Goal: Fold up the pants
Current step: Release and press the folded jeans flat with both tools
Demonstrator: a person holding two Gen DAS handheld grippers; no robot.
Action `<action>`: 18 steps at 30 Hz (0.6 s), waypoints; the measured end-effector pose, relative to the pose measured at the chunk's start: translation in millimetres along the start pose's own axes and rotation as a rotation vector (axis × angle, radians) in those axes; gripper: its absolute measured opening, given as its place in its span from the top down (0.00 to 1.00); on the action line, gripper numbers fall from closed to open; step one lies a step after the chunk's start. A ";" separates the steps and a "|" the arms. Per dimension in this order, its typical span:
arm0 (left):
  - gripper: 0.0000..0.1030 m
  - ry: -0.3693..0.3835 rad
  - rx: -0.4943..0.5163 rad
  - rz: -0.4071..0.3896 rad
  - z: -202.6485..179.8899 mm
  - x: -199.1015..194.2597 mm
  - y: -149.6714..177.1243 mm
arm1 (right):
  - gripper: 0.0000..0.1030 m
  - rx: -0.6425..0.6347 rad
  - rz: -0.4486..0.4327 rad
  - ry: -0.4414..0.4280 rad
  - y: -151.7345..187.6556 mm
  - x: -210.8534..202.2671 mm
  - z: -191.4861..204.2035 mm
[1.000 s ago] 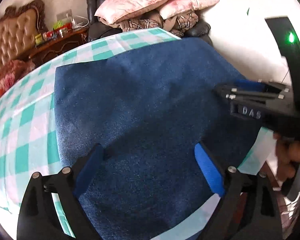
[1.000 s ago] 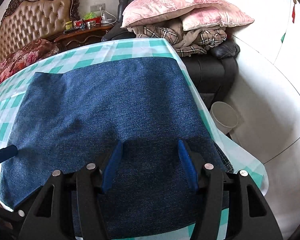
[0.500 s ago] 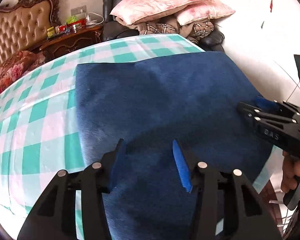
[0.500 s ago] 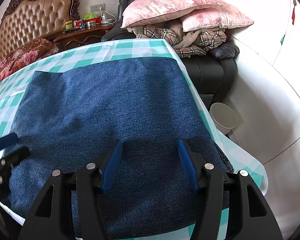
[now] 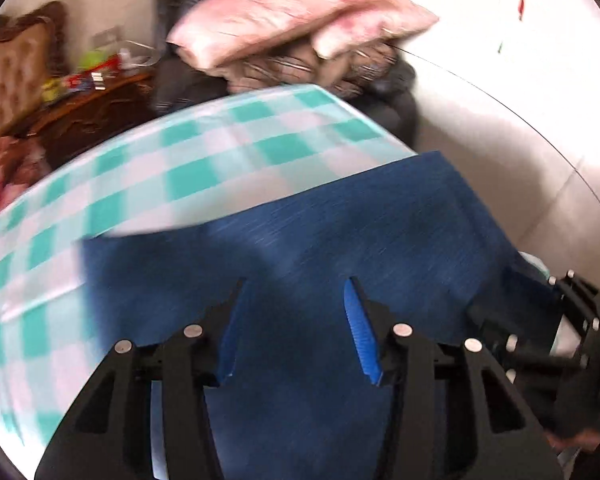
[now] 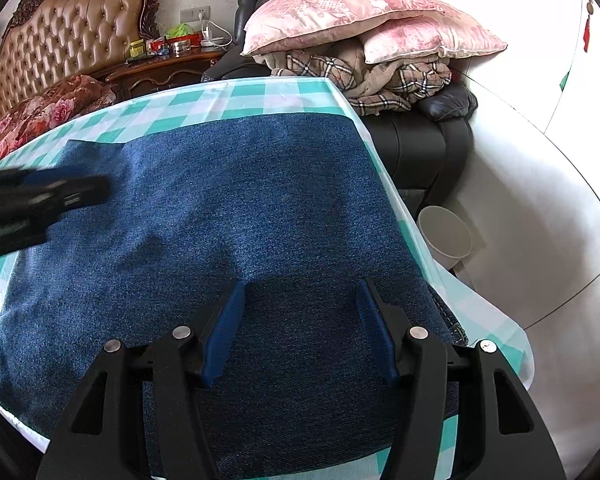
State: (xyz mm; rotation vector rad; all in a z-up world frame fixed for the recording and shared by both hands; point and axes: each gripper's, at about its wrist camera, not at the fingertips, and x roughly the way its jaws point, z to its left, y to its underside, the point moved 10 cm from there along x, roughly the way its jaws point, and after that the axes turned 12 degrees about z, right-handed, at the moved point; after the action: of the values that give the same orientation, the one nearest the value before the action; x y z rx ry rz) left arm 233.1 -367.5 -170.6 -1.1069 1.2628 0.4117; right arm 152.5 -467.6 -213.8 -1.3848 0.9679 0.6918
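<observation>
A: Right wrist view: the pants are seen spread flat on the checked cloth, lying ahead of and beneath the right tongs. Their long axis is judged to run across the tongs' line, from side to side, though waist and hems cannot be told apart.

B: And how are those jaws set?

A: Parted, with denim under them but no fold pinched between the pads; nothing is grasped.

B: The left tongs?

A: Seen blurred in the left wrist view, over the pants' left part. Their jaws have just been closing to about half width, yet flat denim only is seen between the pads, not pressed. Released, then.

B: Which hand is nearer an edge?

A: The left edge lies just beside the left tongs; the right tongs are by the near right corner. The fold is judged to be carried across from one side.
</observation>
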 end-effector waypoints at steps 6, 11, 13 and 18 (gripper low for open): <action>0.48 -0.038 -0.001 0.067 0.3 37.1 -23.8 | 0.45 0.004 0.011 -0.001 -1.0 1.5 -0.7; 0.47 -0.053 -0.012 0.074 0.5 38.5 -29.6 | 0.45 0.012 0.028 0.005 -0.7 0.8 -0.5; 0.46 -0.062 -0.004 0.072 1.6 40.2 -31.1 | 0.45 0.026 0.041 0.012 0.6 -3.3 -1.6; 0.46 -0.074 0.009 0.058 1.9 42.1 -30.1 | 0.45 0.060 0.033 0.044 7.0 -19.4 -2.4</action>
State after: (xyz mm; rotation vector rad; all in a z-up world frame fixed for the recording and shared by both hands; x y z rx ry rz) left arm 270.8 -392.6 -195.6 -1.0406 1.2329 0.4862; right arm 137.0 -466.6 -200.0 -1.3385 1.0407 0.6539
